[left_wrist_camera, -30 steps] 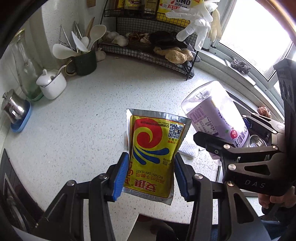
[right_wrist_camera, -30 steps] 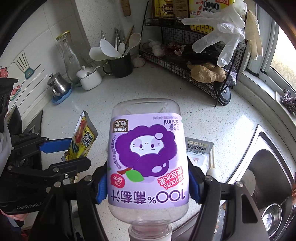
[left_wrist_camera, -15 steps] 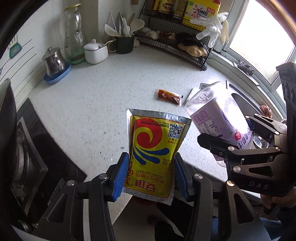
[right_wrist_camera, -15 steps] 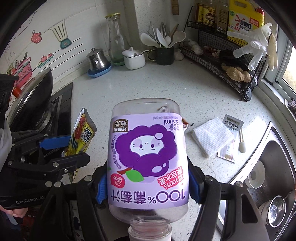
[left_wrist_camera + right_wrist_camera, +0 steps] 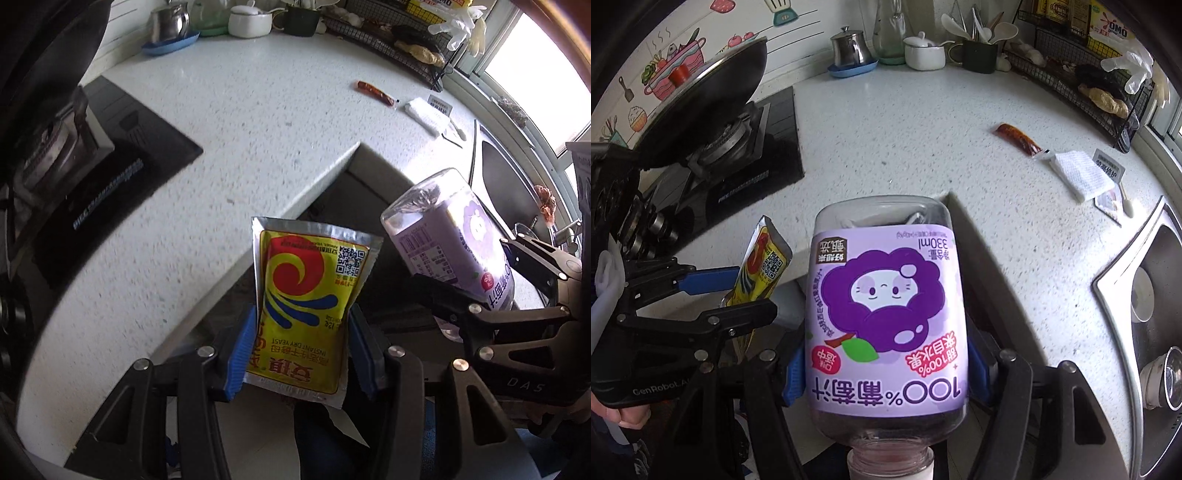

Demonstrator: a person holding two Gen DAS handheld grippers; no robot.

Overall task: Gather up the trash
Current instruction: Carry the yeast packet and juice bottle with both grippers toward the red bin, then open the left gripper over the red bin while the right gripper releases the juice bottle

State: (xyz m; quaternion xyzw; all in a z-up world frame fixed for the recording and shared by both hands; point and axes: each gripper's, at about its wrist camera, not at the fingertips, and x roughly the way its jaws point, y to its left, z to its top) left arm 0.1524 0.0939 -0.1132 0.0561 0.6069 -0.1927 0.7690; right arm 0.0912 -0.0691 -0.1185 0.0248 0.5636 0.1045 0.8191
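Observation:
My left gripper is shut on a yellow yeast packet, held upright off the counter's front edge. It also shows in the right wrist view. My right gripper is shut on an empty purple-labelled grape juice bottle, held upside down, also seen in the left wrist view. On the white counter lie a red-brown sauce sachet, a white folded wipe, a small paper packet and a cotton swab.
A black gas hob with a lidded wok is on the left. A steel sink is on the right. A kettle, white pot, utensil mug and wire rack line the back.
Both grippers have pulled back from the counter, past its front edge, still holding the packet and the bottle. The sachet, wipe and hob have come into view.

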